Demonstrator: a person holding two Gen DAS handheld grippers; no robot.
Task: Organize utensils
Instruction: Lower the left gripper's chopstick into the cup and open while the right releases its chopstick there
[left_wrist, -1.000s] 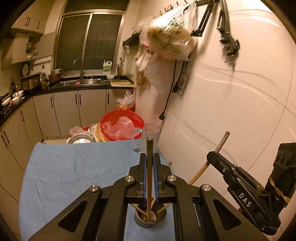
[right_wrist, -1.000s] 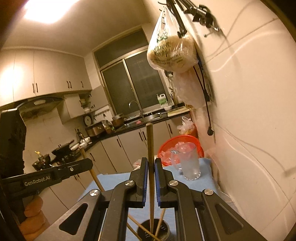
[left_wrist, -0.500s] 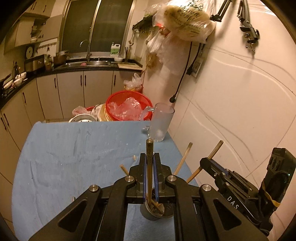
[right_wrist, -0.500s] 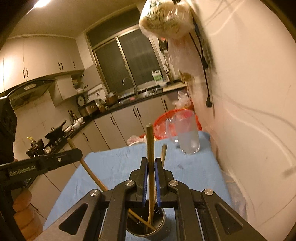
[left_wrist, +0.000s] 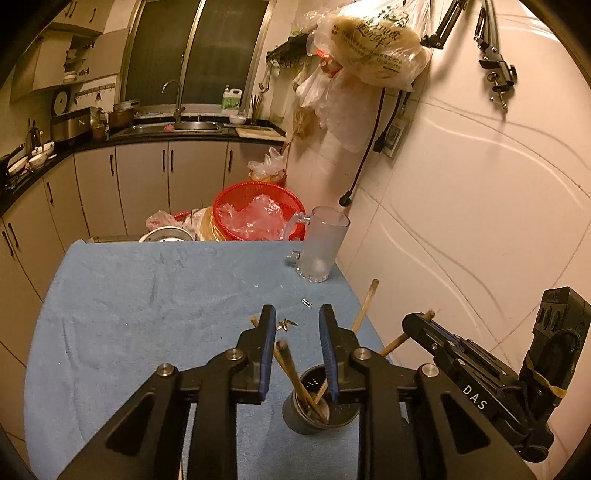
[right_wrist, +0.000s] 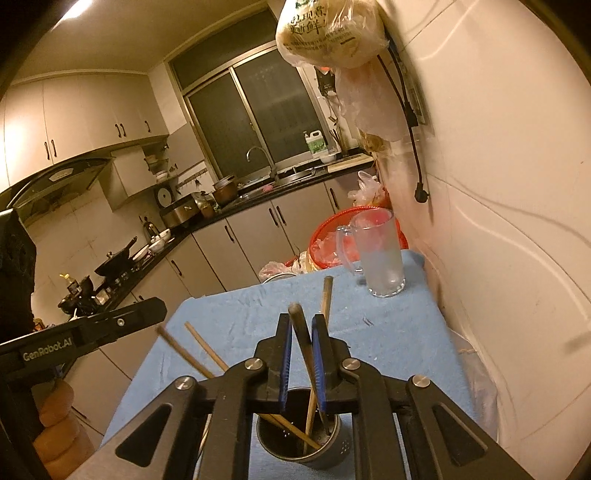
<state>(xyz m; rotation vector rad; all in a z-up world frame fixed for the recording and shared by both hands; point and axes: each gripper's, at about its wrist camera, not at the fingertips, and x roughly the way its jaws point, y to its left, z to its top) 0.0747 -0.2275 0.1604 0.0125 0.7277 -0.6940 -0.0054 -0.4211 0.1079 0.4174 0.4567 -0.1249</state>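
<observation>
A dark perforated metal cup (left_wrist: 295, 417) (right_wrist: 334, 448) stands on the blue cloth near the wall, with several wooden chopsticks leaning in it. My left gripper (left_wrist: 297, 314) hovers just above it and its jaws are opening. One chopstick (left_wrist: 286, 360) leans loose between the pads, its lower end in the cup. My right gripper (right_wrist: 301, 323) sits over the same cup, and its jaws are opening a little too. A chopstick (right_wrist: 301, 332) stands tilted in that narrow gap, with space showing beside it. The right gripper (left_wrist: 417, 323) also shows in the left wrist view.
A frosted glass mug (left_wrist: 319, 247) (right_wrist: 380, 258) stands at the far right of the blue-clothed table (left_wrist: 147, 314). Behind it are a red basket (left_wrist: 258, 214) with plastic bags and a metal bowl. Small metal bits (left_wrist: 286, 324) lie on the cloth. The white wall is close on the right.
Both grippers came down toward the cup with their chopsticks. Both pairs of jaws have since parted, the left much wider, and the two chopsticks now tilt loose into the cup.
</observation>
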